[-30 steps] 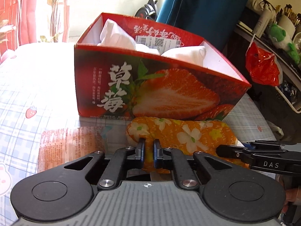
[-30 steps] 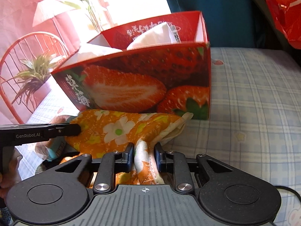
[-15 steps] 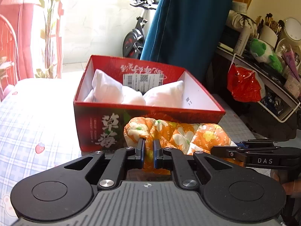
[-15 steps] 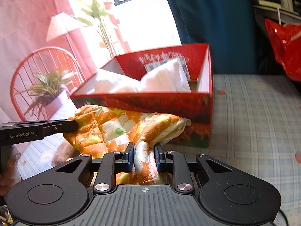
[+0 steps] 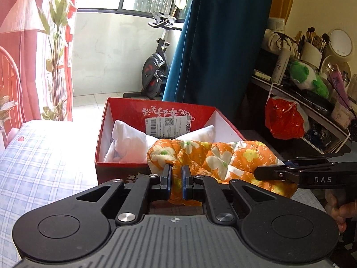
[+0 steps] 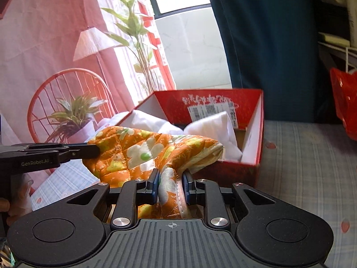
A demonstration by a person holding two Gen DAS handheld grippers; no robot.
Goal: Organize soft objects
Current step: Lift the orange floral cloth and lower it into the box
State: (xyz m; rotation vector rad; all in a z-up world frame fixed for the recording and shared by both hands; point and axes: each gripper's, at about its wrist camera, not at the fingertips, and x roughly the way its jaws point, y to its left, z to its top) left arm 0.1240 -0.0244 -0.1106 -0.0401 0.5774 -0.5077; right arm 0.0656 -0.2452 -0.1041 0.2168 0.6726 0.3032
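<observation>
Orange floral quilted cloth [image 5: 214, 156] hangs bunched between the two grippers, clear of the bed, at about the height of the red strawberry box's rim. The left gripper [image 5: 176, 179] has its fingers [image 5: 166, 178] pinched nearly together on a gathered fold at one end of the roll; in the right wrist view the same tool reaches in from the left edge, its tip against the orange cloth [image 6: 142, 154]. The right gripper [image 6: 170, 184] holds the other end, its fingers [image 6: 154, 185] set narrow with a thicker fold and a white-piped hem squeezed between them.

Just beyond both sets of fingers sits the red box [image 5: 125, 111], open at the top, with white folded cloths [image 5: 127, 140] lying inside and a barcode label [image 5: 167, 126] stuck to its far inner wall. The cloth's far edge overlaps the box's near wall in both views. The box rests on a bed with a blue checked sheet [image 5: 44, 156] printed with small strawberries. A person's hand [image 5: 339, 207] grips the right tool's handle at the right of the left fingers.
</observation>
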